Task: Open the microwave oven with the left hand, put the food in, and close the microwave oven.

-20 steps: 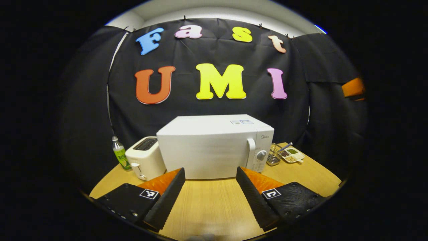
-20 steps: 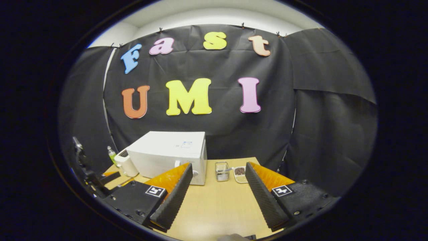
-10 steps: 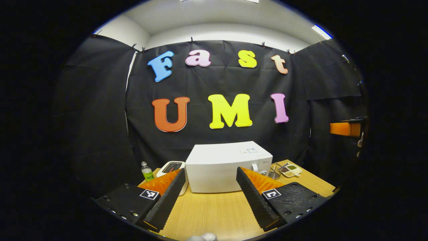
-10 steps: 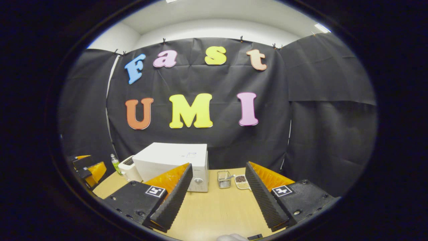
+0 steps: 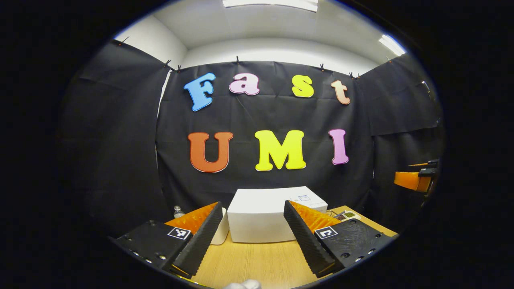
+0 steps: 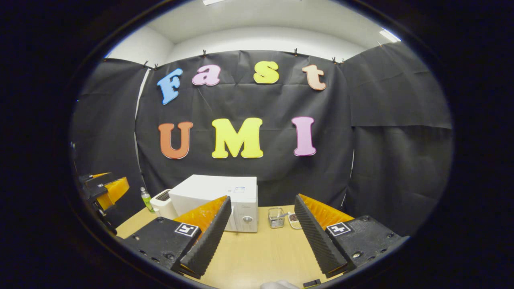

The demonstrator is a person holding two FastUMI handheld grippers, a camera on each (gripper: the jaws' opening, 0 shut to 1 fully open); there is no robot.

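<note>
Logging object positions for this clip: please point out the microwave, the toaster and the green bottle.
microwave [image 6: 225, 188], right gripper view, on its white top panel.
toaster [image 6: 164, 200], right gripper view, on its slotted top.
green bottle [image 6: 147, 200], right gripper view, on its body.

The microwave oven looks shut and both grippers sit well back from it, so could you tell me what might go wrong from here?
1. The left gripper is open but far from the microwave oven, whose door handle is hidden behind its fingers, so the approach may miss it.
2. The toaster stands close by the oven's left side, and the green bottle beyond; a wide swing could knock them.
3. The wire basket and food tray lie right of the oven, easy to bump.
</note>
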